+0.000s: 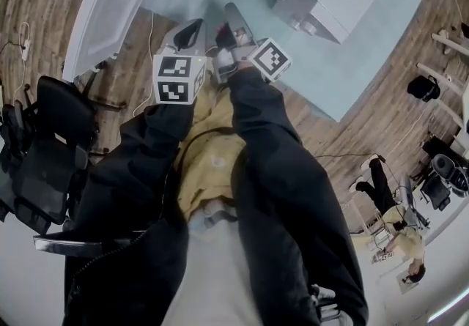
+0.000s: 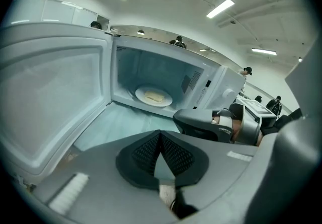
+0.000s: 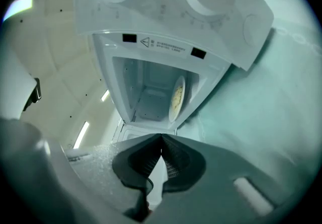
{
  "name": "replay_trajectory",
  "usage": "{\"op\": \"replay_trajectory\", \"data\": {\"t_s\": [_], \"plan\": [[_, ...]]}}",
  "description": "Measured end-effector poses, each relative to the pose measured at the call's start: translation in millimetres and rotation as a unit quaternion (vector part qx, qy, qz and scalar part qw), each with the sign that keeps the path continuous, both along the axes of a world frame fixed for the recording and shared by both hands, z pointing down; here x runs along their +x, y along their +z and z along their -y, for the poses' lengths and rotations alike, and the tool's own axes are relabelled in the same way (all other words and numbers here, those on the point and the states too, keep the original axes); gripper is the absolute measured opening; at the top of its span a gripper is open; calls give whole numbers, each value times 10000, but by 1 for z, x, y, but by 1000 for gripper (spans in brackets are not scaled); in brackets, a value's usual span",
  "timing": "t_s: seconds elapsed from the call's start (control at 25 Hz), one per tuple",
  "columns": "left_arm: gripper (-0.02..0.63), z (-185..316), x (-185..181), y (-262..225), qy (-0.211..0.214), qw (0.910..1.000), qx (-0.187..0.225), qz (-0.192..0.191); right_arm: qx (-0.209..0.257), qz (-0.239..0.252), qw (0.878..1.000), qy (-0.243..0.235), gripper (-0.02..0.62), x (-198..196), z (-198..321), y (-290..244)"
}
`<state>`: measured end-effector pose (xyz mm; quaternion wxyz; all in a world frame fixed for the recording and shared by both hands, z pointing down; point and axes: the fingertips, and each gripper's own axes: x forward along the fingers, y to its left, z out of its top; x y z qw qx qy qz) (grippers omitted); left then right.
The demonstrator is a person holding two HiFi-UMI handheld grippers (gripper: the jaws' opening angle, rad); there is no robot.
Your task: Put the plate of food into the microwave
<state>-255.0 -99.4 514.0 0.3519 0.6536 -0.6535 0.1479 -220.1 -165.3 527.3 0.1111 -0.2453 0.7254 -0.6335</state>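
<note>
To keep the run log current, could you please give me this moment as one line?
plate of food: inside microwave | door: open | left gripper: shut, empty | right gripper: shut, empty

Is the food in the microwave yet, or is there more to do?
Done: the plate of food sits inside the microwave. In hand: nothing. The left gripper and right gripper are both shut and empty, outside it. Left: the door stands wide open, so closing it is probably next.
</note>
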Motion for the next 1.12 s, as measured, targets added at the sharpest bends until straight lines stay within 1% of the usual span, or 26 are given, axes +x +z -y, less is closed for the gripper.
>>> {"op": "replay_trajectory", "data": {"t_s": [0.16,0.32,0.44,0.52,0.68,0.84,1.0,1.12], "plan": [[-3,2,21,-19,163,9997,163,14,229,-47,9997,-29,-5,17,-14,-24],[-4,9,43,-39,387,9985,389,44,488,-257,9985,-23,-5,36,-27,-43],[-3,12,59,-56,560,9969,540,96,778,-508,9957,-51,-5,54,-36,-59],[-3,14,68,-67,651,9958,629,109,1109,-793,9906,-57,-5,69,-38,-72],[-5,20,86,-94,867,9923,878,137,1851,-1269,9745,6,-5,94,-39,-110],[-5,28,106,-120,1110,9870,1145,196,2577,-1779,9497,71,-5,115,-38,-147],[-3,36,125,-144,1317,9812,1393,228,3063,-2226,9251,288,-5,134,-33,-175],[-3,40,138,-160,1467,9761,1581,263,3360,-2482,9070,538,-5,148,-29,-196]]}}
